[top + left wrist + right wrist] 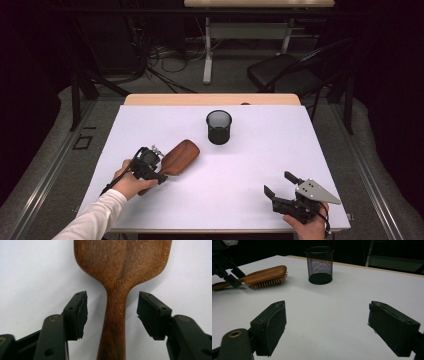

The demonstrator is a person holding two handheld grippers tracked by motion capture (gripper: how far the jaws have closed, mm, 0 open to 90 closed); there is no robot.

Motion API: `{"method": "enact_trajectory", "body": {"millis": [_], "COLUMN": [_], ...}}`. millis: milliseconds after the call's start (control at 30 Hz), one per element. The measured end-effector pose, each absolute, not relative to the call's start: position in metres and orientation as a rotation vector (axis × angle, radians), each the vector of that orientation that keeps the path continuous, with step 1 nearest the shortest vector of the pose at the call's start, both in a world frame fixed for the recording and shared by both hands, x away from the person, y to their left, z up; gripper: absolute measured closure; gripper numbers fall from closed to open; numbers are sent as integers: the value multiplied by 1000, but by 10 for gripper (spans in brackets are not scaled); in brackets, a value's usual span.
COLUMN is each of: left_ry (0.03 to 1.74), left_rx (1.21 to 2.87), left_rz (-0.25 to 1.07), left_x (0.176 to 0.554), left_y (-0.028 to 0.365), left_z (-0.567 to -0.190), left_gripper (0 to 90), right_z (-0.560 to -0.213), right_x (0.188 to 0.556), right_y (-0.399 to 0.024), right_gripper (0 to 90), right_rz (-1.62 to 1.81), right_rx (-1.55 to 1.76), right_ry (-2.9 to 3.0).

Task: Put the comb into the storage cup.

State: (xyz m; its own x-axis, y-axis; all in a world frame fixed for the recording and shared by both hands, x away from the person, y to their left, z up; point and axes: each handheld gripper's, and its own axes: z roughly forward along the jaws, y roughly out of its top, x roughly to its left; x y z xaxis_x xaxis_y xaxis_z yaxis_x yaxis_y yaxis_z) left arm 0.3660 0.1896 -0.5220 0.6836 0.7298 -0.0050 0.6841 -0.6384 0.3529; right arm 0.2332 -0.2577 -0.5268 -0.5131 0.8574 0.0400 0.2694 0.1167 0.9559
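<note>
Your left gripper (pixel 161 167) sits over the thin handle of the wooden brush (pixel 180 155), near the table's (pixel 150 120) left edge. There is a small gap on each side of the handle, and the pads do not touch it. The brush lies flat with its bristles down and blocks the way on that side. The black mesh cup (pixel 219 127) stands up toward the far edge, well apart from the brush. You can pass between the two. Your right gripper (pixel 280 190) is near the near right corner, jaws apart, with bare white table ahead of it all the way to the cup.
</note>
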Motion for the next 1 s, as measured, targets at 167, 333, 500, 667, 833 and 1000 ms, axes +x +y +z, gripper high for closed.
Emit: {"method": "enact_trajectory", "body": {"millis": [167, 333, 500, 667, 833, 1000], "left_ry": [1123, 1131, 1157, 1142, 1117, 1077], "left_rx": [2582, 2604, 2609, 2613, 2629, 2640], "left_rz": [206, 223, 193, 190, 183, 220], "left_x": [367, 367, 368, 371, 371, 370], "left_y": [190, 188, 186, 186, 185, 182], "left_z": [-521, -520, -520, -521, -524, -527], "left_gripper": [468, 498, 538, 546, 554, 565], "right_z": [-527, -527, -527, -527, -527, -527], "right_x": [233, 234, 234, 233, 233, 234], "right_y": [-257, -258, -258, -257, -258, -258], "right_gripper": [145, 145, 145, 145, 145, 145], "right_rz": [1409, 1408, 1404, 1412, 1411, 1407], "right_rx": [1094, 1088, 1087, 1095, 1096, 1087], "right_ry": [1862, 1859, 1861, 1860, 1861, 1862]}}
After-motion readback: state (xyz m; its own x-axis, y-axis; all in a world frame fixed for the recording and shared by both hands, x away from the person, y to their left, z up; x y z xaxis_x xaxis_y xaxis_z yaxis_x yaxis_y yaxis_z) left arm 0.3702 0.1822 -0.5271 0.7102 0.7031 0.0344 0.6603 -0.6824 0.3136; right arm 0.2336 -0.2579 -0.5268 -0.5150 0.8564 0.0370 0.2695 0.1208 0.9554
